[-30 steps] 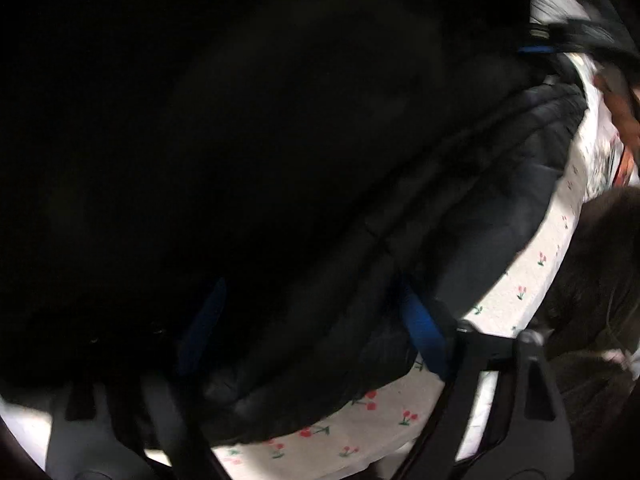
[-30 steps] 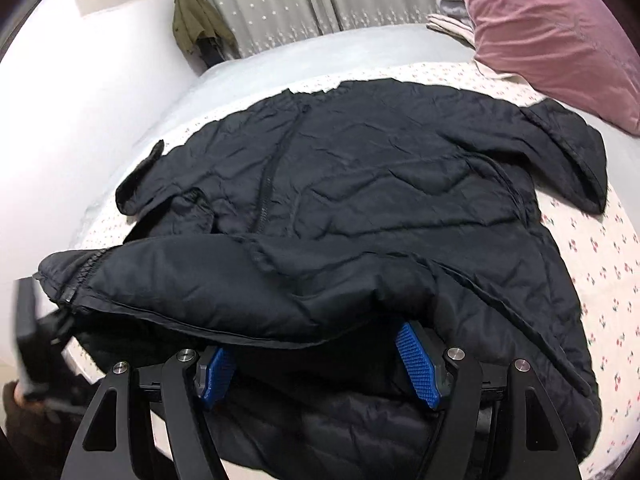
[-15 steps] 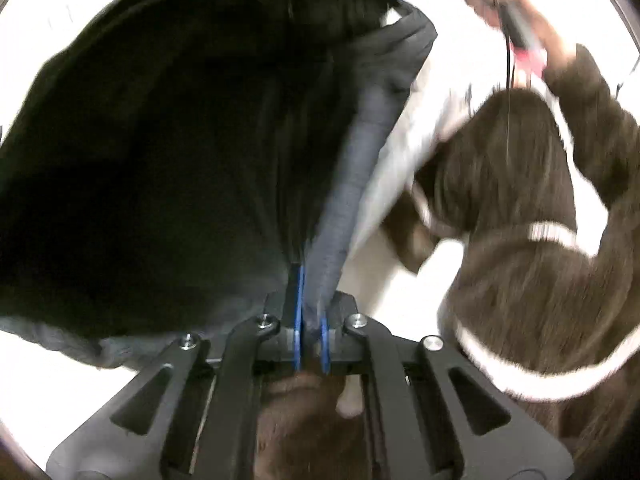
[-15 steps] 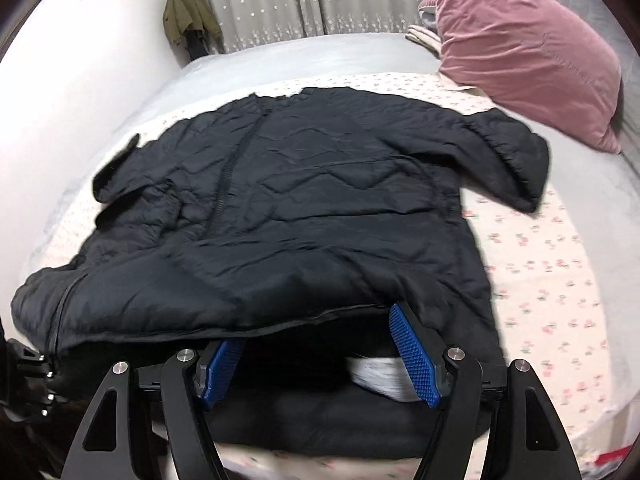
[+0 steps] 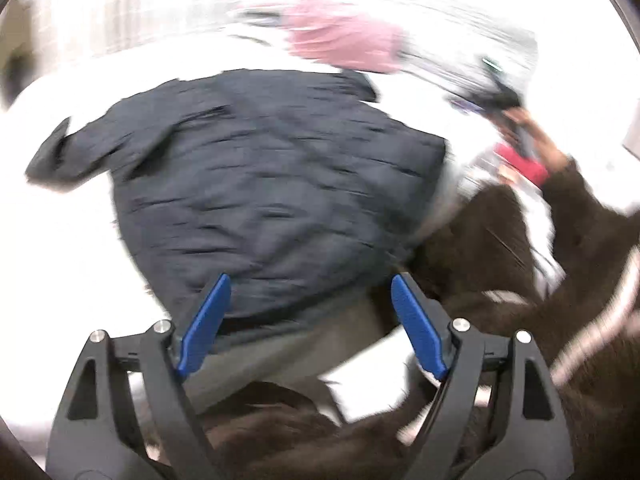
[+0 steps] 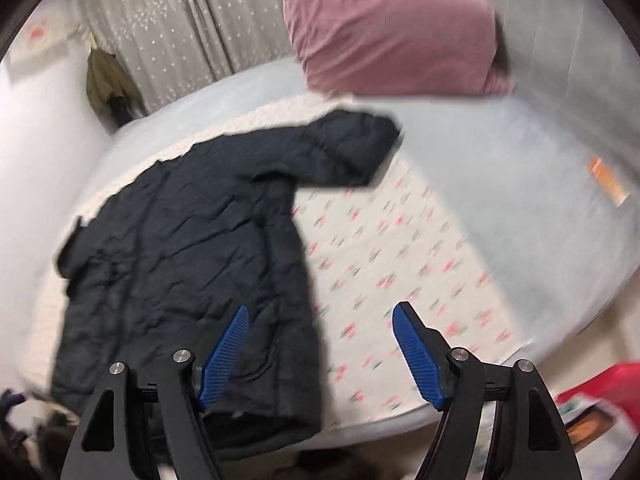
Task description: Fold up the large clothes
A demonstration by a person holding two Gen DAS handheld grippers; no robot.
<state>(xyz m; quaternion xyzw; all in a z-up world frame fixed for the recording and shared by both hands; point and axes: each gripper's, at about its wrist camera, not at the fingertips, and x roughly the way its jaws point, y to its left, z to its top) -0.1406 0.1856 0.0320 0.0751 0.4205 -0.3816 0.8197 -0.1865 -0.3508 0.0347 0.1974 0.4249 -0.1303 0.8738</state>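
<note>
A black quilted jacket (image 6: 188,248) lies spread on the bed, one sleeve (image 6: 352,148) reaching toward the pillow. It also shows, blurred, in the left wrist view (image 5: 272,184). My left gripper (image 5: 308,320) is open and empty above the jacket's near hem. My right gripper (image 6: 320,356) is open and empty, its left finger over the jacket's right edge and its right finger over the floral sheet (image 6: 400,248). The right gripper also shows from outside in the left wrist view (image 5: 496,96), held in a hand.
A pink pillow (image 6: 392,36) lies at the head of the bed, on a pale blue cover (image 6: 520,184). Grey curtains (image 6: 180,28) and a hanging green garment (image 6: 108,84) are behind. The person's brown sleeve (image 5: 580,240) is at right. A red item (image 6: 612,384) sits beside the bed.
My left gripper has let go of the jacket's edge and opened. The jacket has dropped flat on the bed. My right gripper has pulled back to the right off the hem.
</note>
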